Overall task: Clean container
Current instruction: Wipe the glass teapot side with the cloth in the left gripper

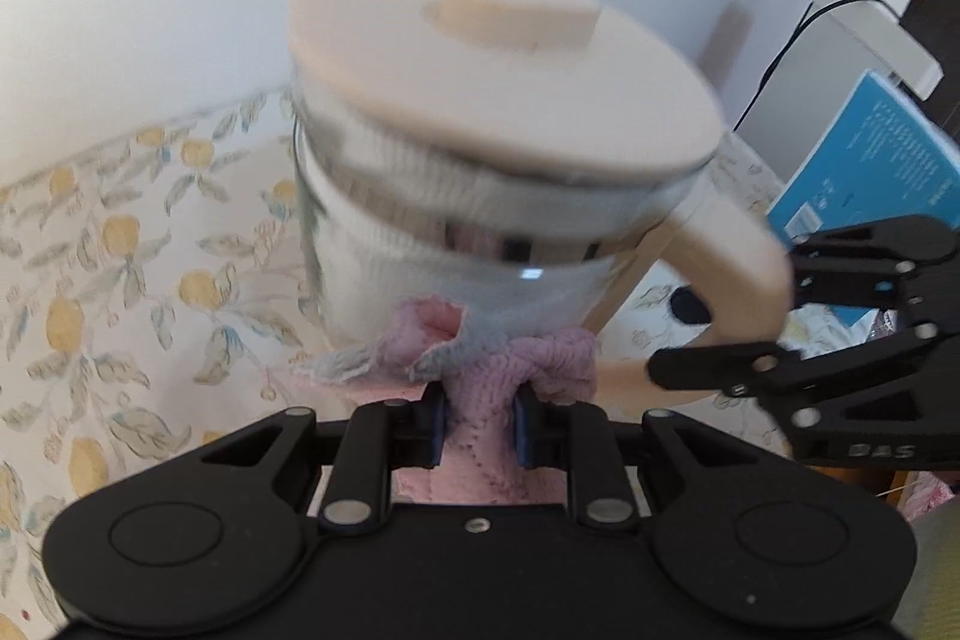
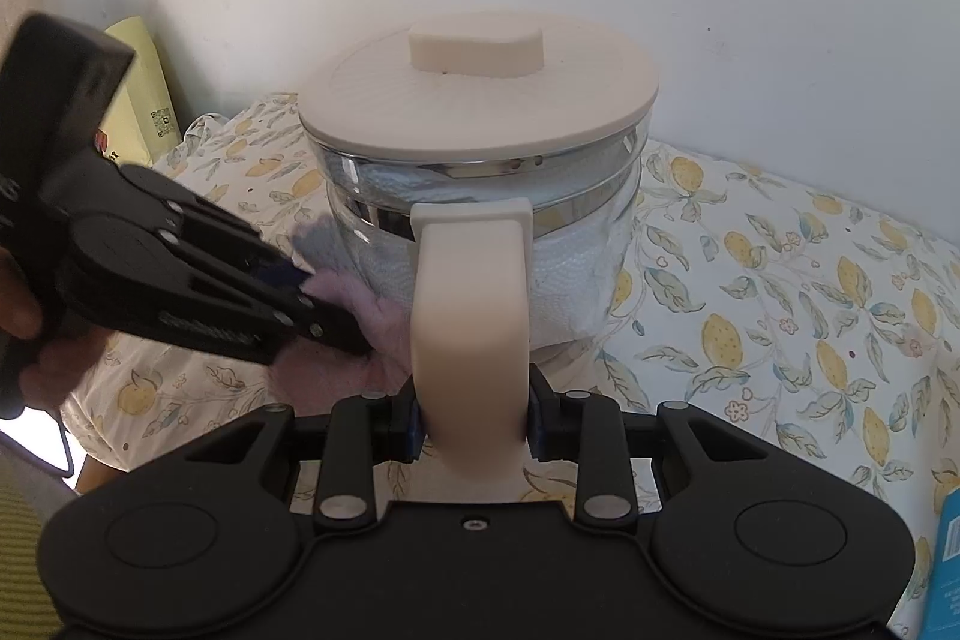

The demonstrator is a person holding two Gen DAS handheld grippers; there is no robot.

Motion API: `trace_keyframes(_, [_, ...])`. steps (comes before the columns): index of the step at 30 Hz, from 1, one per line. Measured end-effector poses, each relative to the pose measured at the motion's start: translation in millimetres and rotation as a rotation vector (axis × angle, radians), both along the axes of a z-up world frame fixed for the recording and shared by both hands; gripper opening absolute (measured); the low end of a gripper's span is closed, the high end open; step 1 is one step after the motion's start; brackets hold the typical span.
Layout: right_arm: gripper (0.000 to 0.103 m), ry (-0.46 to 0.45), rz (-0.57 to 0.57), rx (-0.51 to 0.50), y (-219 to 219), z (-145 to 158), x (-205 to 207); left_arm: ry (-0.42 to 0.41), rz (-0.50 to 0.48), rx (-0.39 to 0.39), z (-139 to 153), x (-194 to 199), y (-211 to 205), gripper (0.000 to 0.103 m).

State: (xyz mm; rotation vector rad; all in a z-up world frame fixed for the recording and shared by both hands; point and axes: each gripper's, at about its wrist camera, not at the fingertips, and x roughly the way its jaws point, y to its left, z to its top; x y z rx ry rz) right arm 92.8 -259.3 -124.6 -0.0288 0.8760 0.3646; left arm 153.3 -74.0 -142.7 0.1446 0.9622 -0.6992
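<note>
The left gripper (image 1: 479, 424) is clamped tight on a bunched pink cloth (image 1: 510, 370), whose free edge is pressed against the lower glass wall of the container (image 1: 456, 244). The right gripper (image 2: 474, 427) is closed on the cream handle (image 2: 471, 316) of that container, a pad being set against each side of the loop.

The container is a glass jug with a metal band under a cream lid (image 2: 480, 100), the lid being seated on the rim. It is stood on a lemon-print tablecloth (image 2: 780, 292) close to a white wall, and something white and papery can be seen through the glass. A blue booklet (image 1: 870, 160) is propped well off to one side, and a yellow packet (image 2: 141, 100) lies near the wall.

The step in hand is judged to be the wiping of the outer wall, low down beside the handle, while the jug is steadied. For the next move, the cloth would need to be kept in contact and drawn around or up the curved glass, with the handle grip kept firm so that the jug is not tipped or slid. The inside cannot be reached while the lid is on.
</note>
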Motion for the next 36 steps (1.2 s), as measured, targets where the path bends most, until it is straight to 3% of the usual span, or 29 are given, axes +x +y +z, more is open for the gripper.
trace_keyframes(16, [0.036,-0.003,0.033,0.024,-9.4,-3.2,5.2,-0.075,-0.027,-0.017,38.5,7.5,5.5,0.02])
trace_keyframes(25, [0.036,-0.017,0.042,0.03,-18.5,-5.3,7.4,-0.034,-0.027,-0.068,25.2,17.6,13.9,0.021])
trace_keyframes(36, [0.036,-0.024,0.059,0.05,-37.9,-8.1,12.3,0.008,-0.049,-0.044,-2.9,34.7,12.5,0.022])
